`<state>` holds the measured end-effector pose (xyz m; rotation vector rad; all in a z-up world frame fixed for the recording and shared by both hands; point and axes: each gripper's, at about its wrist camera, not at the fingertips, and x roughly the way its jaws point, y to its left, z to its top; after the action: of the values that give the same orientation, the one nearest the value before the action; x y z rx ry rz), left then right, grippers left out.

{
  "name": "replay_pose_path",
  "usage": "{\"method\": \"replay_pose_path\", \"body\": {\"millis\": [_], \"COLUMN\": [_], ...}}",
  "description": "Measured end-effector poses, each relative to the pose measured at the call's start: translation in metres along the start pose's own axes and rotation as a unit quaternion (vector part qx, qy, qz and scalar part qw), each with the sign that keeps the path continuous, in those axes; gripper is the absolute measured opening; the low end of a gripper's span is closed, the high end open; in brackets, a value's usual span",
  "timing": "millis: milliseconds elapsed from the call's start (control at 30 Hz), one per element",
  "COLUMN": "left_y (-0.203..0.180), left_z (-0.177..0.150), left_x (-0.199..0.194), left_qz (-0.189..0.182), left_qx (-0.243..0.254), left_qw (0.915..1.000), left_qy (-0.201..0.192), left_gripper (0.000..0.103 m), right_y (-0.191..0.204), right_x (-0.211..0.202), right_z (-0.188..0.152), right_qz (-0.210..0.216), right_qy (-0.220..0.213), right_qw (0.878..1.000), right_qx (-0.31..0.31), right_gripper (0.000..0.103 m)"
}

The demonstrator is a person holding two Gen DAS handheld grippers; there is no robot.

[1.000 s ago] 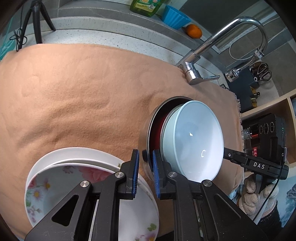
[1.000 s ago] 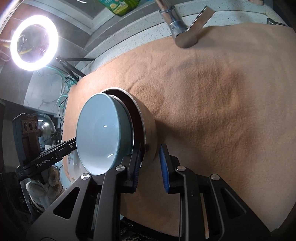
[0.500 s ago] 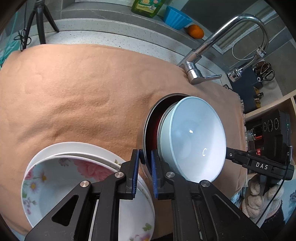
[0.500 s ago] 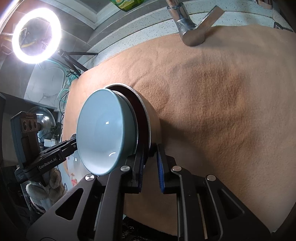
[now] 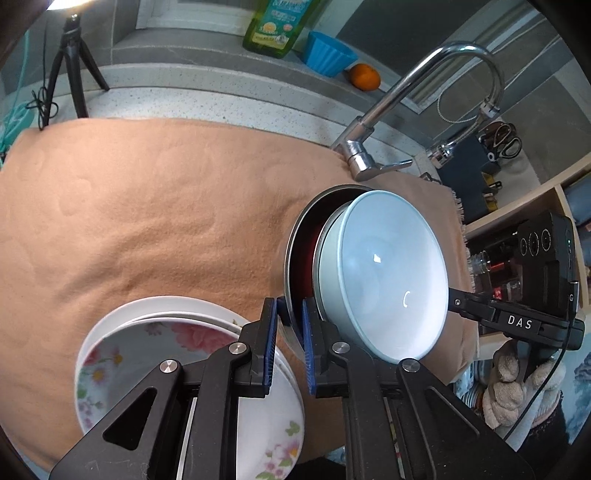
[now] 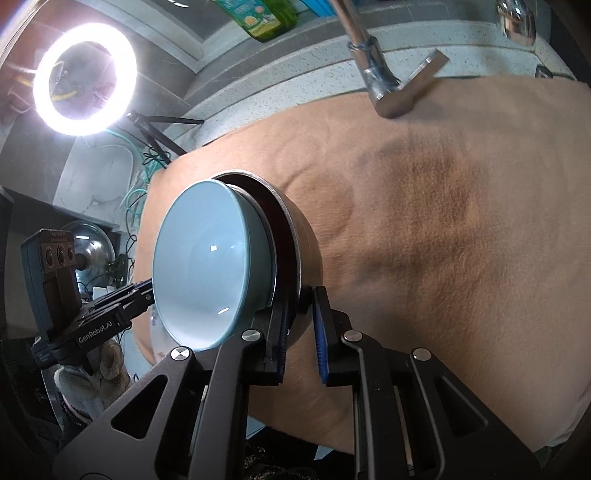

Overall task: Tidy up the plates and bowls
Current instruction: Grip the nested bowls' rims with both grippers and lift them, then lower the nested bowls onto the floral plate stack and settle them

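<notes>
A pale blue bowl point(image 5: 388, 277) nests in a steel bowl point(image 5: 295, 236) with a dark red inside. Both are held on edge above the tan cloth point(image 5: 147, 206). My left gripper point(image 5: 287, 345) is shut on the steel bowl's rim from one side. My right gripper point(image 6: 300, 325) is shut on the same rim point(image 6: 291, 229) from the other side; the blue bowl point(image 6: 210, 266) shows there too. A stack of white floral plates point(image 5: 177, 365) lies on the cloth below my left gripper.
A chrome faucet point(image 5: 406, 110) stands at the cloth's far edge. A green soap bottle point(image 5: 277, 26), a blue cup point(image 5: 328, 53) and an orange point(image 5: 365, 76) sit on the ledge. A ring light point(image 6: 83, 77) on a tripod stands left.
Both grippers closed onto the steel bowl's rim. The nested bowls then rose a little off the cloth, away from the plate stack.
</notes>
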<state>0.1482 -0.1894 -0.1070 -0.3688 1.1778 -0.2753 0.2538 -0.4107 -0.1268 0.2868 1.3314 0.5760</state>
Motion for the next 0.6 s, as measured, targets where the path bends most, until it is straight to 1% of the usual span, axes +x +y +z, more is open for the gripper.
{"method": "replay_pose_path", "body": {"millis": [133, 267, 600], "left_y": [0.007, 0.02, 0.058], "left_z": [-0.002, -0.009, -0.034], "left_x": [-0.022, -0.042, -0.065], "left_qz": [-0.008, -0.01, 0.001], "left_qx": [0.002, -0.003, -0.029], "left_qw": [0.9999, 0.9996, 0.9993], "left_qy": [-0.014, -0.024, -0.022], "left_gripper": [0.01, 0.01, 0.009], "right_y": [0.023, 0.044, 0.09], "right_x": [-0.008, -0.008, 0.023], "right_z": [-0.005, -0.013, -0.03], "right_qz": [0.002, 0.007, 0.018], "right_qy": [-0.007, -0.004, 0.031], "right_qw": [1.0, 1.0, 0.998], "right_qx": [-0.014, -0.029, -0.059], "right_gripper": [0.014, 0.014, 0.014]}}
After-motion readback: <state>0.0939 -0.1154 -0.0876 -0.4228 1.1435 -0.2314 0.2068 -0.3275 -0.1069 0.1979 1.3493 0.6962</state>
